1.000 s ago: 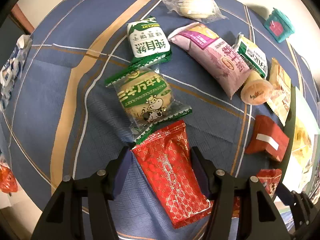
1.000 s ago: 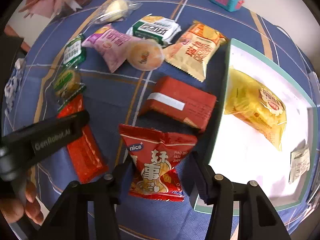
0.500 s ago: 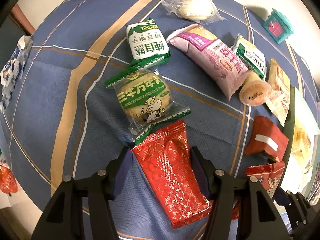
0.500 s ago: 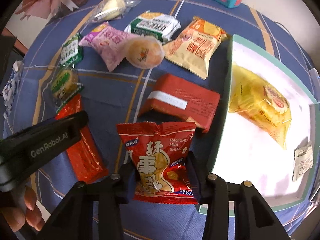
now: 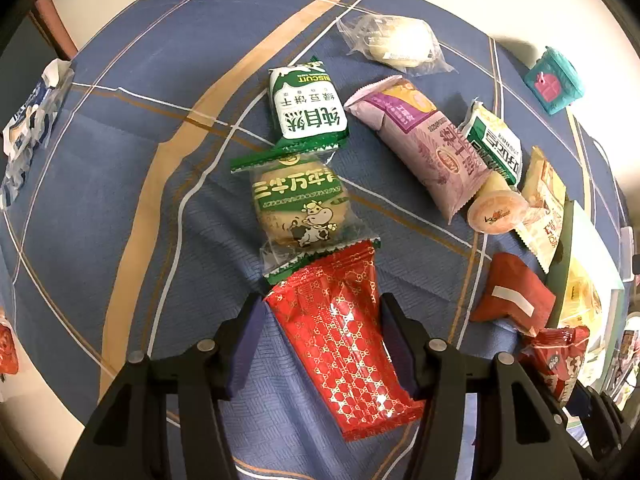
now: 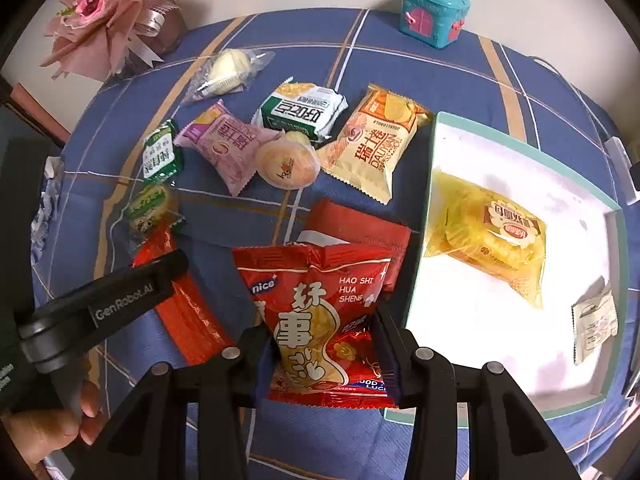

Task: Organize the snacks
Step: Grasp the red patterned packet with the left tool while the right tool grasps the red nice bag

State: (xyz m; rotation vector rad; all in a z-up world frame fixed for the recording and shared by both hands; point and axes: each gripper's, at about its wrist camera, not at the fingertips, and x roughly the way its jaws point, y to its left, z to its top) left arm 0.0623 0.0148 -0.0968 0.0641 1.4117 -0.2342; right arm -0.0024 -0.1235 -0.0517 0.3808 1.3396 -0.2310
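Note:
My left gripper (image 5: 322,320) is open and straddles a red patterned snack packet (image 5: 340,340) that lies flat on the blue tablecloth (image 5: 120,180). My right gripper (image 6: 326,344) is shut on a red "nice" peanut bag (image 6: 316,312) and holds it raised above the cloth, just left of the white tray (image 6: 520,148). A yellow snack bag (image 6: 488,236) lies in the tray. The left gripper's arm (image 6: 100,308) shows in the right wrist view, over the red patterned packet (image 6: 188,320).
On the cloth lie two green biscuit packets (image 5: 304,108), a purple bag (image 5: 424,144), a jelly cup (image 5: 496,208), an orange-cream bag (image 6: 372,148), a red pouch (image 5: 514,296) and a clear-wrapped bun (image 5: 396,42). A teal toy box (image 6: 434,14) and pink flowers (image 6: 112,12) stand at the back.
My right gripper has closed on the red peanut bag and lifted it off the cloth. My left gripper has stayed open around the red patterned packet.

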